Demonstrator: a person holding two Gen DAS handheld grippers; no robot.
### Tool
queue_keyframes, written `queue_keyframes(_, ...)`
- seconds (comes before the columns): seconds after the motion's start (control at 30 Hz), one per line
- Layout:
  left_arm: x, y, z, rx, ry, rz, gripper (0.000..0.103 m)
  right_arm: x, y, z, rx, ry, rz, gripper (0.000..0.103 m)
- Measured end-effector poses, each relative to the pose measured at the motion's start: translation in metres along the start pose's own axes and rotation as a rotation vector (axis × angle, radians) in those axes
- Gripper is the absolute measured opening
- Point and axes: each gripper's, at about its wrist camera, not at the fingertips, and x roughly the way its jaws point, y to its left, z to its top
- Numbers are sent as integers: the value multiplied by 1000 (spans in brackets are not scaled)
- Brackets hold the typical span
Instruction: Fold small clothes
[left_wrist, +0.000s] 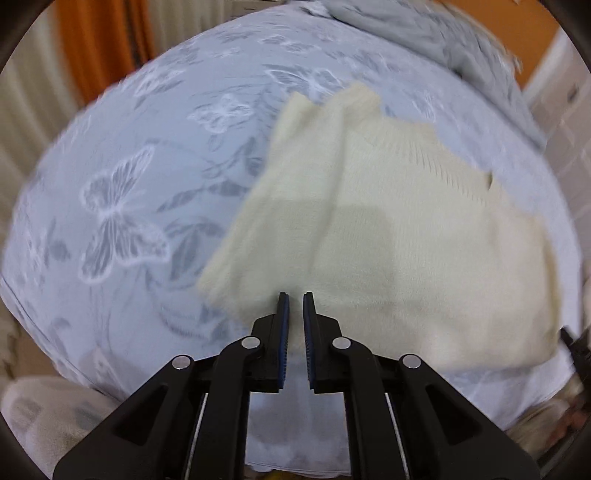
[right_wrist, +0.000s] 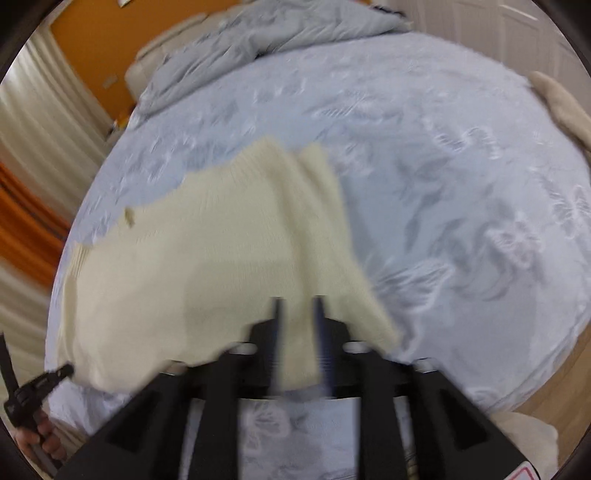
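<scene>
Counted on one butterfly-print bedspread (left_wrist: 122, 177): one cream knitted sweater (left_wrist: 406, 229), one crumpled grey duvet (right_wrist: 266, 33), two black grippers, left (left_wrist: 295, 310) and right (right_wrist: 297, 314).

My right gripper (right_wrist: 297, 301) is motion-blurred, so jaws' grip on the sweater (right_wrist: 207, 266) is unclear; sweater's near hem hidden behind it.

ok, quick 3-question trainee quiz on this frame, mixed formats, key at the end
1. True or false: the cream knit garment lies on the butterfly-print bedspread.
2. Multiple choice: what do the right hand-held gripper's fingers hold between them? A) a strip of the cream knit B) a grey blanket C) nothing
3. Fill in: the crumpled duvet at the far end of the bed is light ____.

Key: 1 true; 2 A; 3 grey
</scene>
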Motion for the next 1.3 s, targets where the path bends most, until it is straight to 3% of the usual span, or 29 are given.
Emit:
queue_keyframes(0.03, 3, 9, 0, -57, 11, -36, 10, -2, -5, -1, 12, -14, -17, 58)
queue_keyframes(0.1, 9, 21, 1, -149, 16, -83, 12, 3, -13, 1, 37, -10, -58, 58)
queue_keyframes(0.2, 9, 25, 0, -231, -40, -110, 24, 18, -27, 7, 84, 12, -32, 64)
queue_keyframes(0.3, -9, 23, -3, -284, -195, -125, 59, 43, -31, 11, 117, 60, 14, 64)
queue_keyframes(0.4, -9, 17, -3, -246, -213, -84, 63, 57, -28, 8, 127, 76, 26, 68)
queue_keyframes(0.5, -18, 26, -11, -322, -254, -62, 63, 54, -24, 6, 116, 56, 20, 68)
queue_keyframes(0.6, -31, 38, -19, -402, -305, -7, 74, 32, -18, 9, 93, -62, -9, 68)
queue_keyframes(0.7, -2, 42, -11, -400, -179, 10, 74, -2, 2, 11, 10, -225, -30, 65)
queue_keyframes(0.73, 6, 43, -10, -415, -155, -4, 74, -13, 19, 13, -44, -264, 37, 53)
queue_keyframes(0.77, 16, 43, -8, -432, -130, -24, 74, -15, 32, 15, -72, -259, 98, 45)
queue_keyframes(0.87, 23, 36, -6, -433, -120, -36, 75, 5, 102, 20, -215, -92, 288, 23)
queue_keyframes(0.97, 26, 30, -5, -396, -122, -29, 77, 47, 165, 20, -296, 55, 395, 21)
queue_keyframes(1.07, 28, 32, -5, -377, -123, -36, 79, 103, 209, 20, -363, 163, 347, 20)
queue_keyframes(1.13, 29, 30, -3, -358, -121, -37, 83, 131, 217, 24, -372, 180, 316, 13)
queue_keyframes(1.23, 31, 27, -1, -332, -120, -26, 86, 125, 207, 48, -273, 202, 360, 13)
queue_keyframes(1.3, 31, 28, -1, -333, -121, -30, 87, 94, 182, 61, -254, 90, 348, 17)
